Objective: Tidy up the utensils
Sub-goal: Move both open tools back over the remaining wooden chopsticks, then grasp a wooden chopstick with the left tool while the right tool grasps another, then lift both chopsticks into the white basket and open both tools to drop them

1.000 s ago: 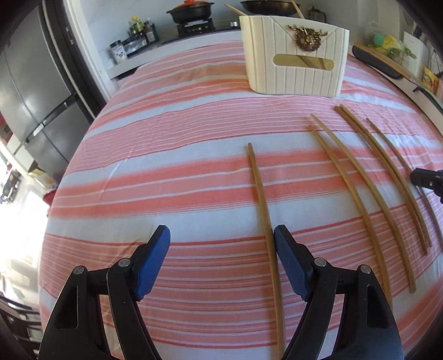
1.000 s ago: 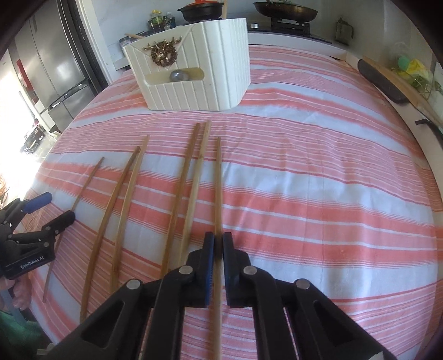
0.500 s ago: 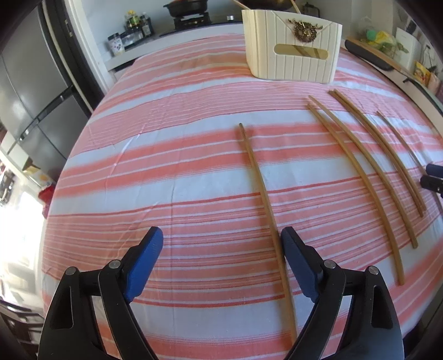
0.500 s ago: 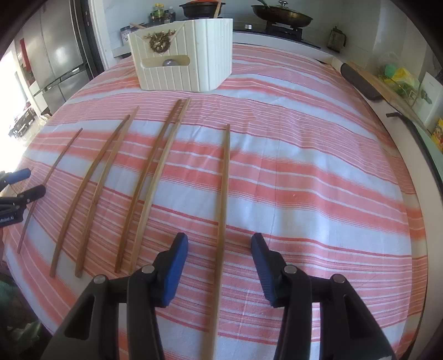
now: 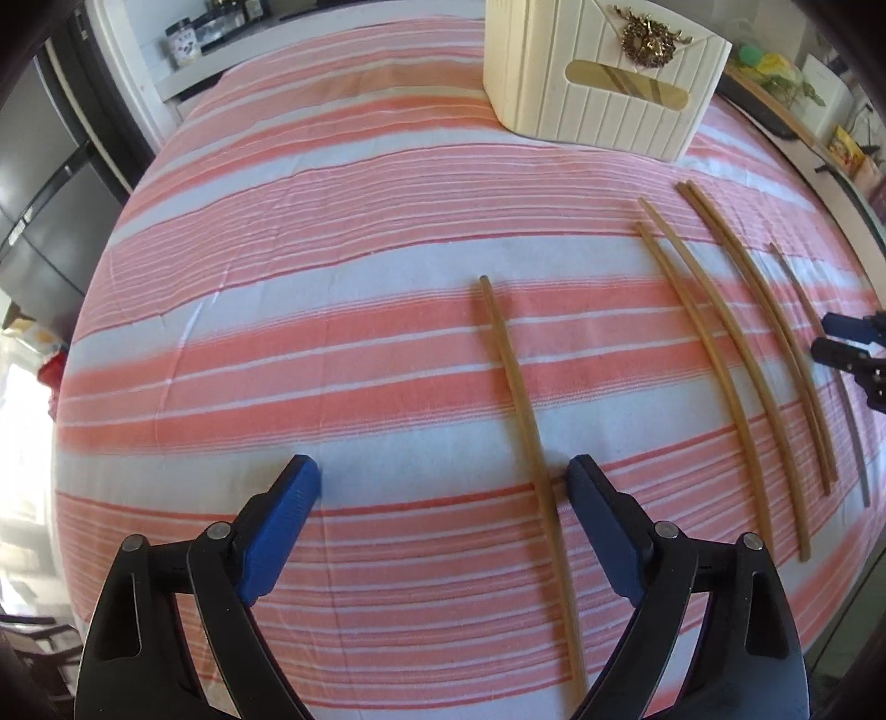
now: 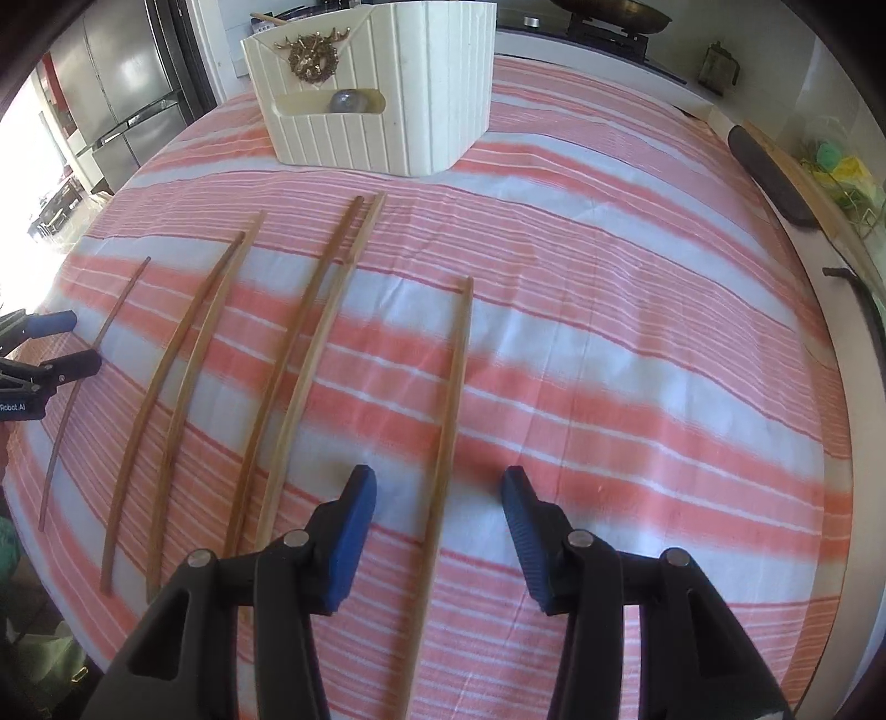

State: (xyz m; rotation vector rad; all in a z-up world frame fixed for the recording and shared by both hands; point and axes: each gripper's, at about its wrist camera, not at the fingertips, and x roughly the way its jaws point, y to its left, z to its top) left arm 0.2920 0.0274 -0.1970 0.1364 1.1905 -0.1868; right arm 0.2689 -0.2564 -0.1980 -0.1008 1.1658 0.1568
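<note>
Several wooden chopsticks lie side by side on the striped cloth. In the left wrist view my left gripper [image 5: 443,482] is open, with the leftmost chopstick [image 5: 520,387] lying just inside its right finger [image 5: 598,509]. In the right wrist view my right gripper [image 6: 437,493] is open and straddles the rightmost chopstick [image 6: 451,399], which lies loose on the cloth. Two pairs [image 6: 310,343] [image 6: 188,354] and a thin dark stick [image 6: 83,376] lie to its left. The cream utensil box [image 6: 382,83] stands at the far side; it also shows in the left wrist view [image 5: 603,72].
The striped cloth [image 6: 637,332] covers the whole table. A fridge [image 6: 111,94] stands at the left, a stove with a pan [image 6: 609,16] behind the box, and a counter with a dark board [image 6: 769,171] runs along the right edge.
My right gripper has let go of the rightmost chopstick, opened and pulled back. My left gripper stayed open over the leftmost chopstick and shifted a little.
</note>
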